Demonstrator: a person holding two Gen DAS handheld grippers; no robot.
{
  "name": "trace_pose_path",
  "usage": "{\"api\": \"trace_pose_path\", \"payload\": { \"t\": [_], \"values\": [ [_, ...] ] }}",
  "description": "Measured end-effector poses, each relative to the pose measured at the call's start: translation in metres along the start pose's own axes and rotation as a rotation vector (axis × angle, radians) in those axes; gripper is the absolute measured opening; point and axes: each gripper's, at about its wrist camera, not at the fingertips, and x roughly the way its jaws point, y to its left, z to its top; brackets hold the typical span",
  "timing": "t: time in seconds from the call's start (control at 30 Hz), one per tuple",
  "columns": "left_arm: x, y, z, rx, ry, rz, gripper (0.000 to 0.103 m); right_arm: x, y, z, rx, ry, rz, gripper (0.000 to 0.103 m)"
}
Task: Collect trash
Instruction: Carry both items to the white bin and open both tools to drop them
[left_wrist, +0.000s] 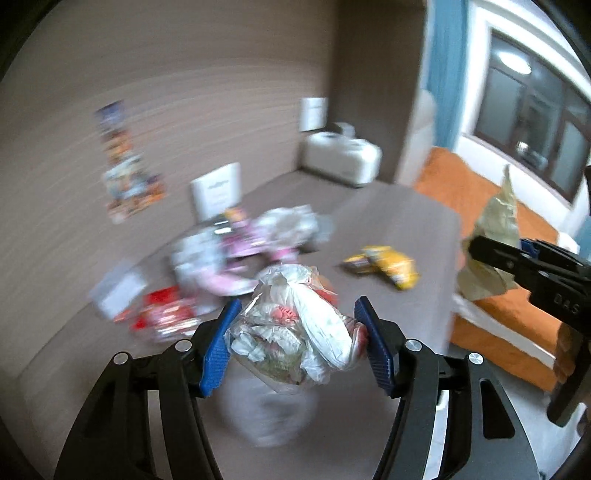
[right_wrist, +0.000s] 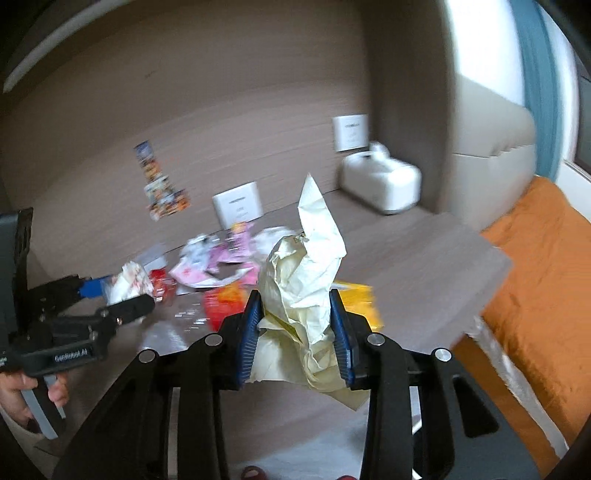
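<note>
Two grippers: each is seen clamped on a piece of trash and held above the table.
Table: a grey-brown wood-grain top is shown, with an orange cushion just beyond its right edge.
Trash pile: pink, white and red wrappers are heaped near the table's far left side; the details are blurred.
White appliance: it is set against the wall at the table's far end.
Left gripper: its blue pads are pressed on both sides of a clear plastic bag stuffed with white and pink scraps, carried above the table's near edge.
Right gripper: its blue pads are closed on a crumpled pale yellow paper, which is lifted above the table's near middle, one corner sticking upward.
Yellow packet: it is left lying on the table, right of the trash pile.
Hand: fingers are seen wrapped round the left gripper's handle, off the table's near left corner.
</note>
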Motion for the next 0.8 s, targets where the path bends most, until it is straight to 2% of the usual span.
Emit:
{"api": "trace_pose_path", "payload": {
  "t": [0.2,0.47,0.67,0.8],
  "values": [
    [0.037,-0.099,0.01,0.124,0.023,-0.17,0.062,-0.034,-0.079,-0.022,0.119,0.0,-0.12,0.038],
    [0.106,-0.23,-0.012,0.313,0.112,-0.379,0.062,-0.055,-0.173,-0.073,0.278,0.047,-0.272,0.038],
    [0.172,-0.312,-0.051,0.413,0.192,-0.521,0.062,-0.034,-0.236,-0.123,0.356,0.113,-0.33,0.038],
    [0.228,-0.351,-0.09,0.459,0.263,-0.562,0.062,-0.001,-0.278,-0.164,0.419,0.156,-0.348,0.038]
  ]
}}
